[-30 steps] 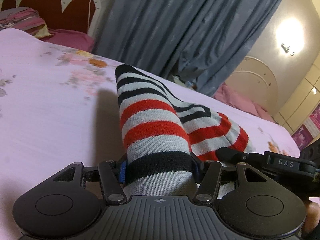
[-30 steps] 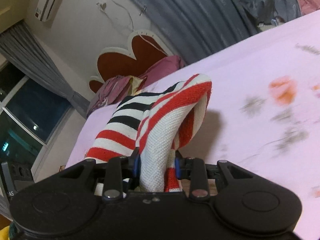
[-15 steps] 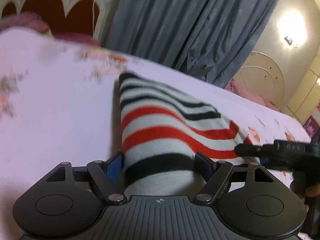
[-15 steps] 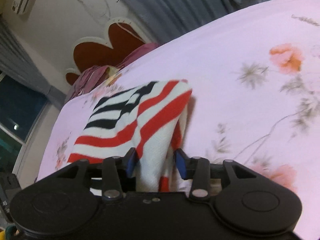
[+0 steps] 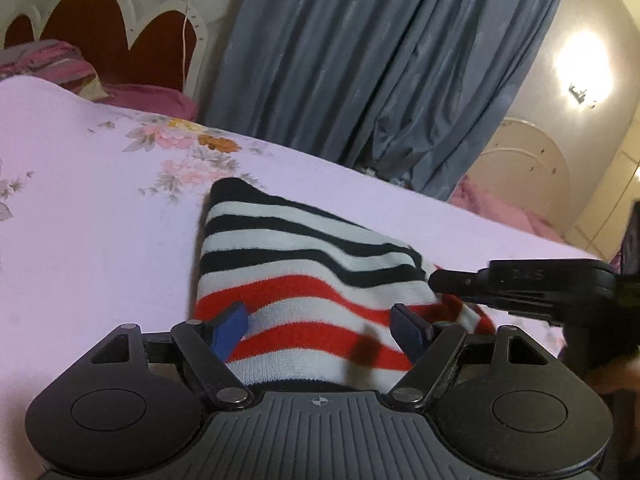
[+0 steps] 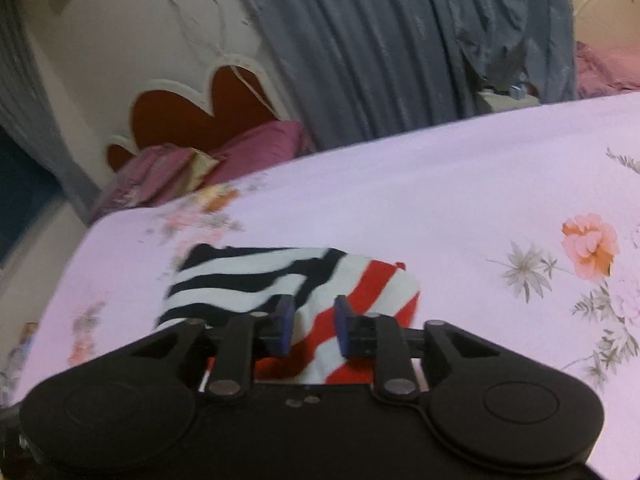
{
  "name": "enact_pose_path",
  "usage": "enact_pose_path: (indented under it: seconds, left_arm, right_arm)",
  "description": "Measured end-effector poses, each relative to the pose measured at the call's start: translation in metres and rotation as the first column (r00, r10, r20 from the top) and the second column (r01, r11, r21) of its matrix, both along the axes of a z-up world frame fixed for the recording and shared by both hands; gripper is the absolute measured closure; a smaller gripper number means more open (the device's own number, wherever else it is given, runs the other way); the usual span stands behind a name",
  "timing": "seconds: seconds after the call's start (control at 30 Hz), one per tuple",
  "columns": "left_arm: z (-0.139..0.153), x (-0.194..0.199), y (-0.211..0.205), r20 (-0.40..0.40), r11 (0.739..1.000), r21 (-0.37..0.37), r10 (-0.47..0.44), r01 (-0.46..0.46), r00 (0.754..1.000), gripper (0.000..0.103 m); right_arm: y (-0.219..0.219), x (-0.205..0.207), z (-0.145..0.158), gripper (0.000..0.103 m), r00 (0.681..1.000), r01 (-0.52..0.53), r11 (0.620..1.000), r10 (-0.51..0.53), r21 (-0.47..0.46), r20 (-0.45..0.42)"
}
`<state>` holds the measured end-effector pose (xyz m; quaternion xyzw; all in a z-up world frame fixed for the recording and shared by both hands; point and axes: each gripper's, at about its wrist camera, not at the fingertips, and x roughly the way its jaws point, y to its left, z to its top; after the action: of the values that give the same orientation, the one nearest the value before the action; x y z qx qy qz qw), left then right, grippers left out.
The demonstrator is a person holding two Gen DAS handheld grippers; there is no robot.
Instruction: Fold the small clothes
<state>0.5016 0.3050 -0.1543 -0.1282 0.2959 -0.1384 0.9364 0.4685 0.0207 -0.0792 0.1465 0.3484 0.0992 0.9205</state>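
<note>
A small knitted garment (image 5: pixel 304 276) with black, white and red stripes lies folded on the pink floral bedsheet (image 5: pixel 80 220). My left gripper (image 5: pixel 320 326) is open, its blue pads spread wide over the garment's near red-striped edge. My right gripper (image 6: pixel 310 322) is open too, its pads a short way apart just above the garment (image 6: pixel 280 280). The right gripper also shows in the left wrist view (image 5: pixel 528 284), at the garment's right end.
Dark pink pillows (image 5: pixel 148 98) and a heart-shaped red headboard (image 5: pixel 108 40) stand at the head of the bed. Blue-grey curtains (image 5: pixel 380 72) hang behind the bed. More pink bedding (image 5: pixel 504 208) lies beyond the far edge.
Both grippers have opened and let go of the garment. It has dropped from a raised, held-up fold to lying flat on the sheet. Both grippers have drawn back a little.
</note>
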Motion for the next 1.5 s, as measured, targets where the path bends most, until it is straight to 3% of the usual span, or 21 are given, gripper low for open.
enact_pose_path:
  seconds: [0.17, 0.33, 0.53, 0.67, 0.8, 0.9, 1.03, 1.13, 1.27, 1.43, 1.5]
  left_arm:
    - [0.001, -0.002, -0.004, 0.000, 1.000, 0.025, 0.003, -0.003, 1.000, 0.026]
    - [0.014, -0.023, 0.000, 0.013, 0.999, 0.042, -0.021, 0.021, 1.000, 0.026]
    - [0.014, -0.056, 0.004, 0.021, 0.993, 0.109, -0.040, 0.037, 0.999, 0.026]
    - [0.006, -0.064, 0.002, -0.004, 0.987, 0.157, -0.029, 0.029, 1.000, 0.026]
    - [0.001, -0.065, 0.002, -0.017, 0.985, 0.170, -0.030, 0.033, 0.999, 0.024]
    - [0.005, -0.069, 0.004, -0.035, 0.986, 0.163, -0.021, 0.026, 0.999, 0.024]
    - [0.010, -0.087, 0.007, -0.039, 0.986, 0.165, -0.023, 0.029, 0.999, 0.024]
    - [0.004, -0.095, 0.005, -0.049, 0.980, 0.194, -0.029, 0.038, 0.998, 0.024]
    - [-0.003, -0.092, 0.007, -0.081, 0.986, 0.166, -0.009, 0.022, 0.997, 0.024]
    - [-0.002, -0.092, 0.006, -0.082, 0.985, 0.172, -0.010, 0.024, 0.997, 0.023]
    - [-0.003, -0.091, 0.005, -0.086, 0.985, 0.173, -0.013, 0.028, 0.996, 0.022]
  right_arm:
    - [0.015, 0.017, -0.015, 0.086, 1.000, -0.009, 0.988, 0.011, -0.154, 0.012]
    - [0.018, 0.006, -0.002, 0.082, 1.000, -0.009, 0.990, 0.012, -0.143, 0.019]
    - [0.025, -0.054, 0.024, 0.082, 0.991, -0.098, 0.988, 0.109, -0.121, 0.083]
    - [0.032, -0.088, 0.016, 0.082, 0.987, -0.132, 0.978, 0.144, -0.159, 0.066]
    - [0.035, -0.100, -0.008, 0.088, 0.988, -0.145, 0.950, 0.156, -0.278, 0.017]
    - [0.032, -0.102, -0.012, 0.088, 0.990, -0.131, 0.956, 0.140, -0.261, 0.017]
    - [0.031, -0.123, 0.005, 0.080, 0.989, -0.116, 0.968, 0.134, -0.224, 0.064]
    - [0.032, -0.142, -0.001, 0.080, 0.986, -0.125, 0.957, 0.149, -0.264, 0.072]
    - [0.031, -0.143, -0.018, 0.080, 0.993, -0.093, 0.944, 0.111, -0.316, 0.040]
    - [0.039, -0.144, -0.018, 0.079, 0.993, -0.103, 0.926, 0.115, -0.363, 0.012]
    - [0.035, -0.141, -0.029, 0.079, 0.995, -0.100, 0.933, 0.098, -0.346, -0.023]
